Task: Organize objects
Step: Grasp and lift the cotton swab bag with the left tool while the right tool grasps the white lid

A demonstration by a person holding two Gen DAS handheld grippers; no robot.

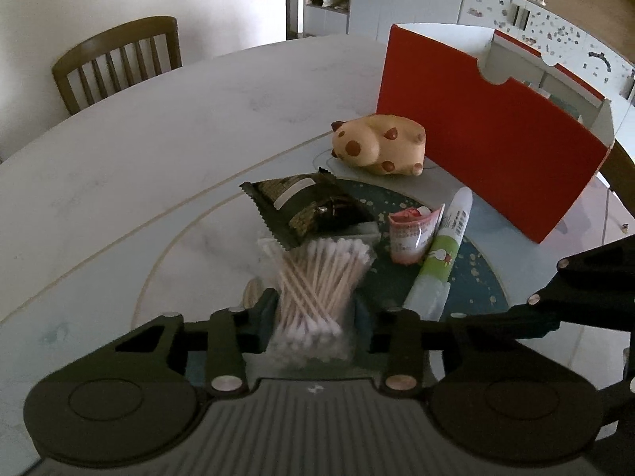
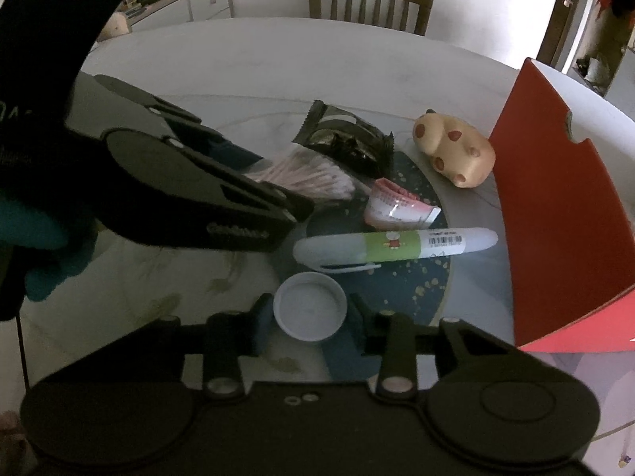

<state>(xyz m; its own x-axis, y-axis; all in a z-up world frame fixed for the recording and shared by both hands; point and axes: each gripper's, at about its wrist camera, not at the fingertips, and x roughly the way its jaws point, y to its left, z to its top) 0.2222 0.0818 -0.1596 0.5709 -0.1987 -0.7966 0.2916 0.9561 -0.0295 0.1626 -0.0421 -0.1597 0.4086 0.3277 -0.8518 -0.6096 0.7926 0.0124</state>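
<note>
On the round table (image 1: 158, 127), a cluster of loose items lies beside an open red box (image 1: 488, 150). Left gripper (image 1: 315, 311): jaws closed on a clear bag of swabs (image 1: 317, 277), which bulges between the pads and rests low over the dark mat (image 1: 472, 277). Right gripper (image 2: 309, 319): jaws drawn in on either side of a white cap (image 2: 310, 305); the pads appear to touch its rim, so it is taken as gripped, and the cap appears to sit on the glass at the mat's edge.

Still loose on the table:
- a dark foil packet (image 1: 301, 206), just behind the swabs and partly under them;
- a small red-and-white sachet (image 1: 412, 234), beside the packet;
- a green-banded pen (image 1: 440, 254), lying across the mat near the box;
- a spotted toy (image 1: 377, 144), on its side, touching or nearly touching the box's front wall.

Progress, as judged from these views: early. Little of the box's interior shows and no item can be seen in it, so nothing is confirmed as stowed. Two items are in the grippers but neither is lifted clear or carried toward the box. What remains is likely to lift the swabs and cap, place them in the box, then collect the other four things. A chair (image 1: 119, 59) stands at the table's far side.
</note>
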